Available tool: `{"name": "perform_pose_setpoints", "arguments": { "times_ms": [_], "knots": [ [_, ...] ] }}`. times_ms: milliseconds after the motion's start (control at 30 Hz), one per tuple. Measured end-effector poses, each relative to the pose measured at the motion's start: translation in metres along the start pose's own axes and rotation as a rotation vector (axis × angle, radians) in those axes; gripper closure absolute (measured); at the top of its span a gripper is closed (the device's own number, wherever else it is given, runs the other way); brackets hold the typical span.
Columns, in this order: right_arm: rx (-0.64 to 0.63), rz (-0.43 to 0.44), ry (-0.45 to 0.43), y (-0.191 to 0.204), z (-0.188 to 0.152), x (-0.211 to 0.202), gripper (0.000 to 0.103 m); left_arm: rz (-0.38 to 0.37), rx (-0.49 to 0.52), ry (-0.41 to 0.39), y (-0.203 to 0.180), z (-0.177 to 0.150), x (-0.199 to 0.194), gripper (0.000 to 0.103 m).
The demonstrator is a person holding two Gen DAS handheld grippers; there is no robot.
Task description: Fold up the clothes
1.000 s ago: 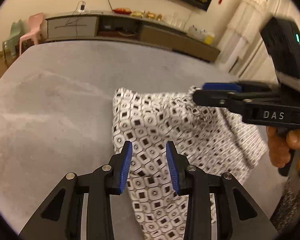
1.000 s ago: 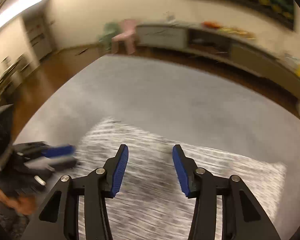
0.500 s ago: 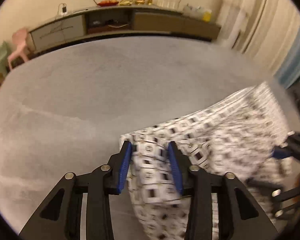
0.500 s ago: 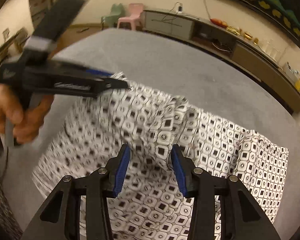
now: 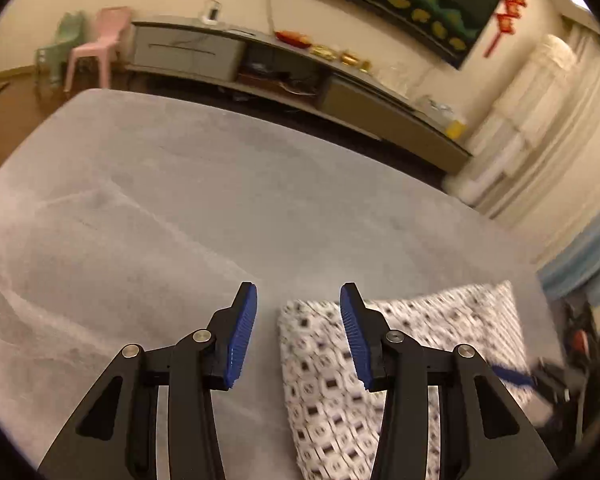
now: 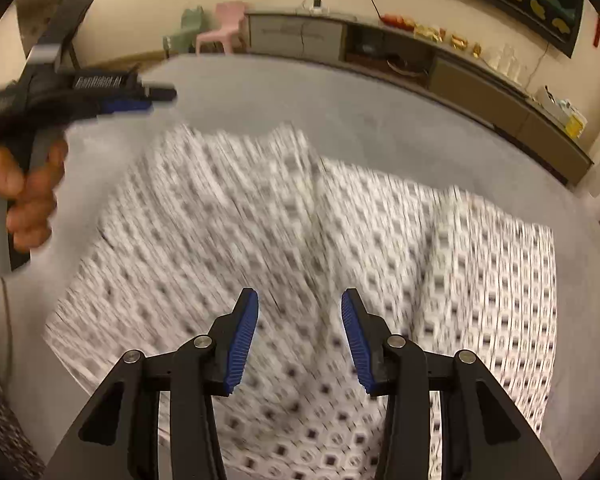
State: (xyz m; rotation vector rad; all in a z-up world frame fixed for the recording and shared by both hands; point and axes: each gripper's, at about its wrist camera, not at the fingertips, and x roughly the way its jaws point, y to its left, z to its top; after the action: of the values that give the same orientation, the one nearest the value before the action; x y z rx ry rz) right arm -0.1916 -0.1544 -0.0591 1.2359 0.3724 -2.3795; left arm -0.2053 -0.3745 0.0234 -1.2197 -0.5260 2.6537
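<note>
Since half a second ago, both of my claws have come off the patterned cloth: the left claw [image 5: 298, 336] had the fabric's edge between its blue pads and now has none, and the right claw [image 6: 299, 340] has lifted higher above the spread.

Left claw is released, pads wide apart, nothing between them. Just ahead of it and slightly to its right lies a corner of the black-and-white patterned garment [image 5: 412, 344], flat on the grey surface [image 5: 220, 208] (soft and napped, like a bed cover or carpet; I cannot tell which). Far to the right of this claw, at the frame's edge, a blurred blue-tipped shape shows, too smeared to read.

Right claw is also released, jaws spread and empty, hovering over the garment [image 6: 284, 216], which stretches ahead and to both sides of it, blurred by motion, with a rumpled ridge running away from the claw near the middle. Up and to the left of this claw, my left hand [image 6: 24, 200] grips the other tool's handle, its tip [image 6: 140, 98] clear of the cloth.

Beyond the grey surface, a long low cabinet [image 5: 300, 68] runs along the wall, with a pink chair [image 5: 96, 44] at its left end.
</note>
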Motion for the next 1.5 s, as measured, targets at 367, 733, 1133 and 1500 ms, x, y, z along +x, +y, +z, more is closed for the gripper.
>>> {"name": "perform_pose_setpoints", "arguments": {
  "times_ms": [367, 733, 1133, 1500],
  "knots": [
    [0.126, 0.005, 0.105, -0.024, 0.058, 0.074, 0.077, 0.171, 0.138, 0.104, -0.016, -0.030, 0.035, 0.058],
    [0.051, 0.021, -0.055, 0.016, 0.017, -0.003, 0.059, -0.002, 0.218, 0.083, -0.053, -0.041, 0.005, 0.060],
    [0.039, 0.115, -0.020, 0.015, -0.085, -0.026, 0.060, -0.093, 0.506, 0.199, -0.140, -0.094, 0.000, 0.060],
    [0.386, -0.027, -0.090, -0.153, -0.139, -0.065, 0.034, -0.042, 0.510, 0.215, -0.168, -0.101, 0.012, 0.052]
  ]
}}
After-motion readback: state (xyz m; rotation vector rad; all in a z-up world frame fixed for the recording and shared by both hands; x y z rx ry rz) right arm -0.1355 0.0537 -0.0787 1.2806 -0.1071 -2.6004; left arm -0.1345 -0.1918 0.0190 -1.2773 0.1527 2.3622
